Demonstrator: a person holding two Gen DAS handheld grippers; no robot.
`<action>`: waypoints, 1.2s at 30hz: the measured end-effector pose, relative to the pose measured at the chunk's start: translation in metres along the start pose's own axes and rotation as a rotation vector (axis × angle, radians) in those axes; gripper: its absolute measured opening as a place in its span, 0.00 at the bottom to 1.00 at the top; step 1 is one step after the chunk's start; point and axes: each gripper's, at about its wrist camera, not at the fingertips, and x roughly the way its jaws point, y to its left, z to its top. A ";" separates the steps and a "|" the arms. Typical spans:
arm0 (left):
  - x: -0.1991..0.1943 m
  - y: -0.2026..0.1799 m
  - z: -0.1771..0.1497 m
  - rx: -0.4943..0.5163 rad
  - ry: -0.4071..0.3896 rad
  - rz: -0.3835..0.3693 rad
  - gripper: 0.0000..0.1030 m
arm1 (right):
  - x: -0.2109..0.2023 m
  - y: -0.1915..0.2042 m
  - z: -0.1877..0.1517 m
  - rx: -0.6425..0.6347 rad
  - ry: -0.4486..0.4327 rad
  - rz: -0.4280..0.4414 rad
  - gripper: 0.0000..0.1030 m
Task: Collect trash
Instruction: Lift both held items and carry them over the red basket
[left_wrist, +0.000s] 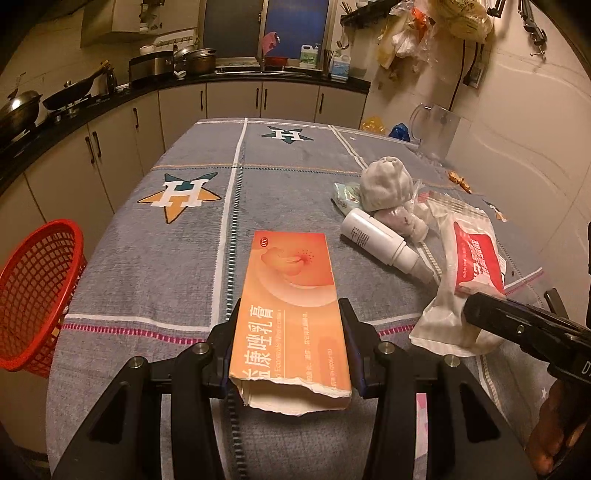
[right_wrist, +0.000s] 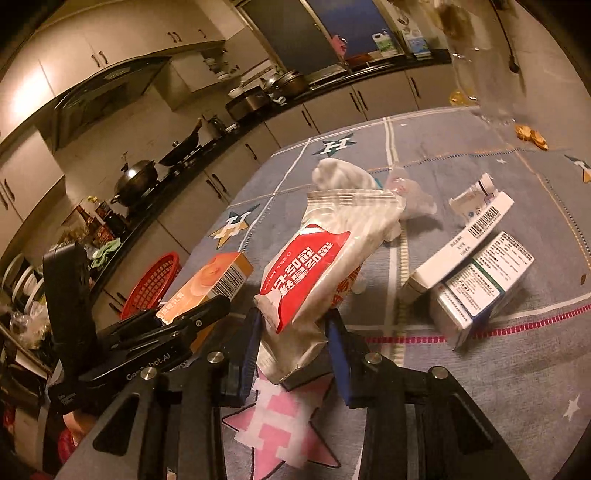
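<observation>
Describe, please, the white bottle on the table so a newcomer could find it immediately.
On the grey star-patterned tablecloth, look right of the orange box. The white bottle lies on its side below the bunched white cloth; it alone is a smooth cylinder.

Light: the kitchen is lit dimly in a warm yellow cast.
Window (left_wrist: 266, 29): dark blue panes are framed above the sink; bottles are lined on the sill.
Cabinets (left_wrist: 236, 99): pale doors with dark handles are set below a black worktop (left_wrist: 74, 110).
Cookware: a wok (right_wrist: 135, 181) and pots are placed along the worktop, below a range hood (right_wrist: 110, 85).
Wall (left_wrist: 517, 129): plastic bags (left_wrist: 410, 33) are hung on the pale right-hand wall.
Counter (left_wrist: 166, 258): a grey cloth printed with stars is spread over it.
</observation>
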 end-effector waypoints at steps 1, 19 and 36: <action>-0.002 0.001 0.000 -0.001 -0.002 -0.001 0.44 | 0.000 0.001 0.000 -0.001 0.001 0.001 0.37; -0.009 0.012 -0.006 -0.019 -0.015 0.020 0.44 | 0.009 0.008 -0.005 -0.040 0.036 -0.009 0.37; -0.016 0.021 -0.012 -0.029 -0.020 0.032 0.44 | 0.014 0.017 -0.007 -0.061 0.045 -0.014 0.37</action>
